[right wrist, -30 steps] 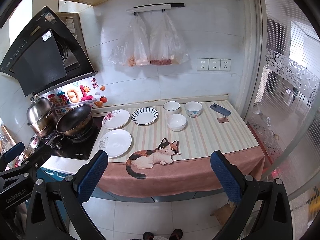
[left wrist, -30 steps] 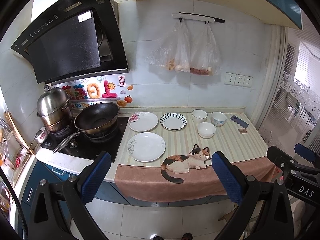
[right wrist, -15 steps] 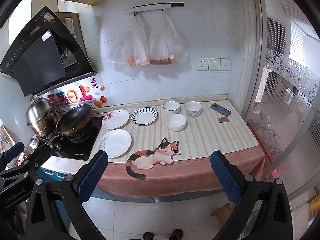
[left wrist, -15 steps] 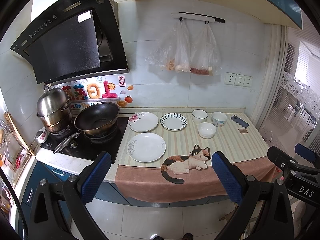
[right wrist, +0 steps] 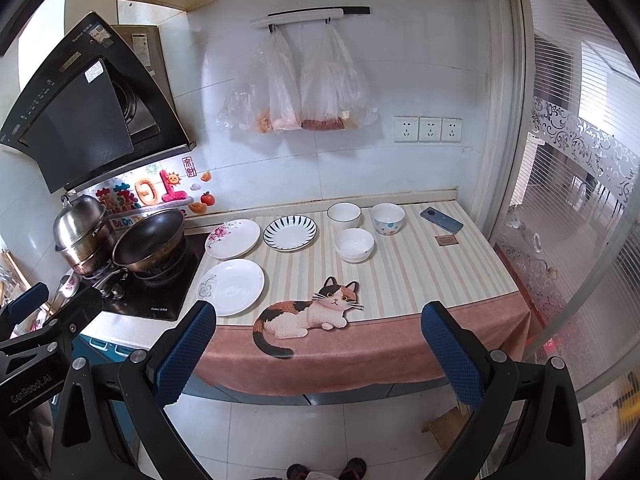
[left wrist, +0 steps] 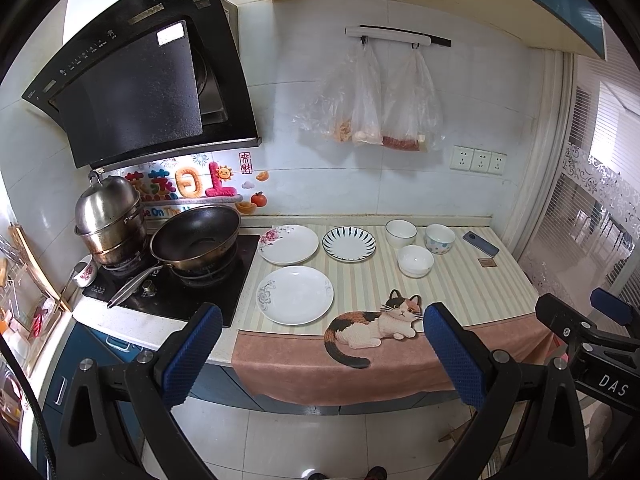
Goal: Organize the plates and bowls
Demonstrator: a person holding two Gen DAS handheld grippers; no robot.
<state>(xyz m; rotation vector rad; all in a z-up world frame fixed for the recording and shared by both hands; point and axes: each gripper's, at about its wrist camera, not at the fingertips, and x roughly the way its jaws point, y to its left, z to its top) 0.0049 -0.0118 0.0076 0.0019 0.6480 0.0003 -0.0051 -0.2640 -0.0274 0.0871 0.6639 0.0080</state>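
Nothing on the worktop [left wrist: 452, 292] has shifted since the earlier frames that we can detect; both views have altered only slightly in framing.

We find the left gripper [left wrist: 320, 356] held back from the worktop edge, over the floor, its blue-padded fingers [left wrist: 192, 354] spread wide with nothing between them. We find the right gripper [right wrist: 318, 354] in the same condition, fingers [right wrist: 450, 354] spread wide and empty, also short of the worktop edge.

We record three plates on the striped cloth [right wrist: 420, 268]. A white plate with a grey floral mark [left wrist: 295, 294] lies nearest the front, beside the hob [left wrist: 176, 288]. Behind it lies a plate with a pink flower [left wrist: 289, 244], and just to its right a plate with a blue radial pattern [left wrist: 349, 243]. None of the three touch.

We record three bowls to the right of the plates. A white bowl with a dark rim [left wrist: 401, 233] and a dotted bowl [left wrist: 440, 239] stand side by side at the back; a plain white bowl [left wrist: 416, 261] stands in front of and between them, close to both. All stand upright.

We also note a phone [left wrist: 481, 243] near the right rear corner, a small brown card [left wrist: 487, 263] in front of it, a cat-shaped figure [left wrist: 376, 326] at the front edge of the cloth, and a wok [left wrist: 196, 238] and steel pot [left wrist: 108, 216] on the hob.
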